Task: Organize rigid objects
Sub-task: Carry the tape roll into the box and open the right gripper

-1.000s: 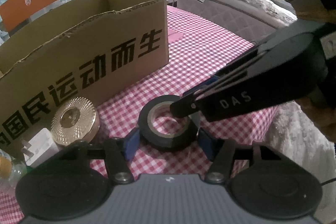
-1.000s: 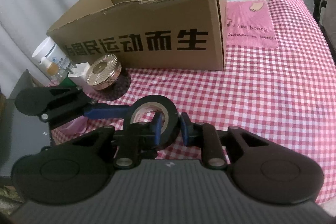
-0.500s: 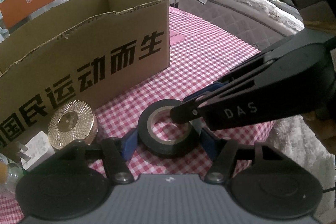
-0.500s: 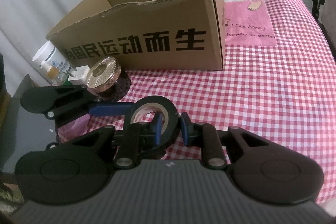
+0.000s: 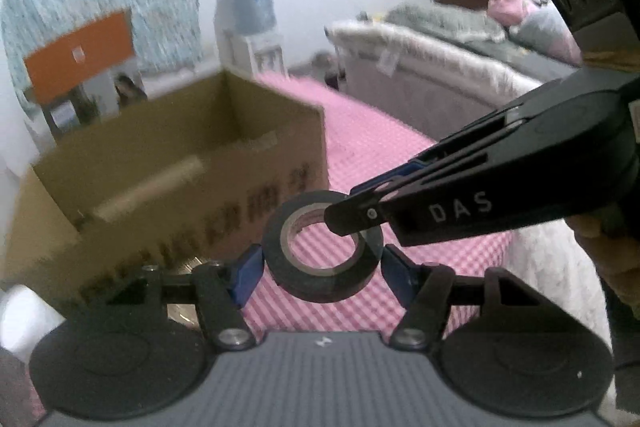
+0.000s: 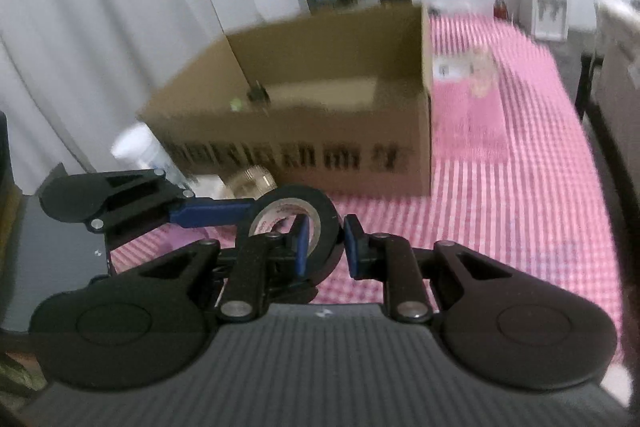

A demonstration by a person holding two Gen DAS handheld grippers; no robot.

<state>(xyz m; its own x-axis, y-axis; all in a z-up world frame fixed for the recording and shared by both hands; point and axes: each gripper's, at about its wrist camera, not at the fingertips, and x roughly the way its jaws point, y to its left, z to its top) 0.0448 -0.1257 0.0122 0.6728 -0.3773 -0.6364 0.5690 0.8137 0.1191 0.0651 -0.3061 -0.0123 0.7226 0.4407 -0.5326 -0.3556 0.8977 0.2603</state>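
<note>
you have one roll of black tape [image 5: 323,254], one open cardboard box [image 5: 168,163] with printed lettering, one gold round lid [image 6: 250,182] and one white bottle [image 6: 138,151] at the box's front. all of it sits over a pink-and-white checked cloth [image 6: 520,219], with a white curtain on one side and a bed on the other. the tape is in the air in front of the box, its hole facing up and toward the left camera. your right gripper [image 6: 323,245] pinches the ring's wall, one finger inside the hole. your left gripper [image 5: 322,267] straddles the roll from outside, its pads [image 5: 246,273] right at the roll's sides; whether they press it you cannot tell.
</note>
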